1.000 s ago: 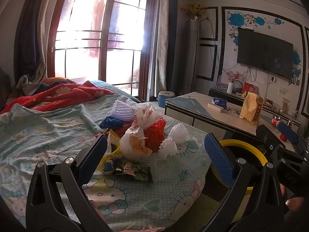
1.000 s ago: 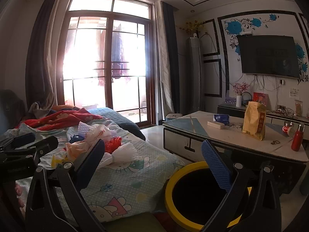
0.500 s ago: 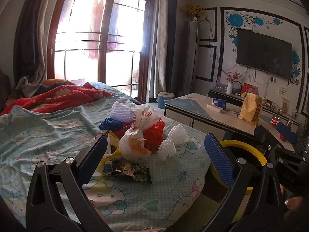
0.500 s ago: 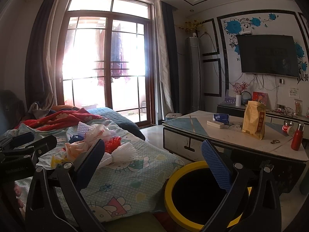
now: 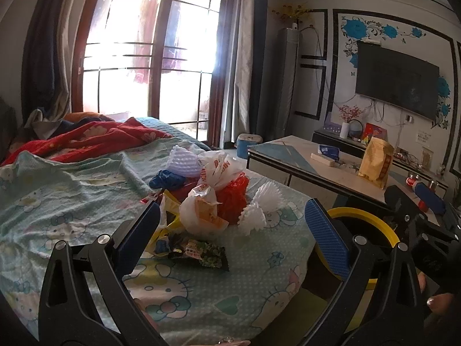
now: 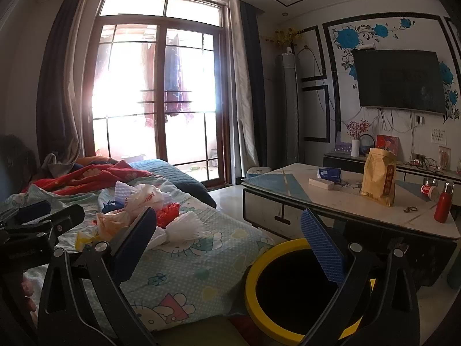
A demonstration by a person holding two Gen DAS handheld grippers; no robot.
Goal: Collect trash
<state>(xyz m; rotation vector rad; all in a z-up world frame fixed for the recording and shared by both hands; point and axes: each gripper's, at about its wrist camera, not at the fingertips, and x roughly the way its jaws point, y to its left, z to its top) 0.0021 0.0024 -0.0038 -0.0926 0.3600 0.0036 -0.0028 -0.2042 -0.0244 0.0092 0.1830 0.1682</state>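
A heap of trash lies on the bed: a white printed plastic bag, a red net bag, white foam fruit nets, a blue wad, yellow wrappers and a dark snack packet nearest me. My left gripper hovers open just in front of the heap, holding nothing. A bin with a yellow rim stands on the floor beside the bed. My right gripper is open above the bin's edge, empty. The same heap shows at the left in the right wrist view.
The bed wears a pale cartoon-print sheet with a red blanket at the back. A low table to the right carries a yellow paper bag, a blue pack and a red flask. Glass doors and a wall television stand beyond.
Both grippers have barely drifted; the left view shifted very slightly. The trash has not moved and both grippers remain open.
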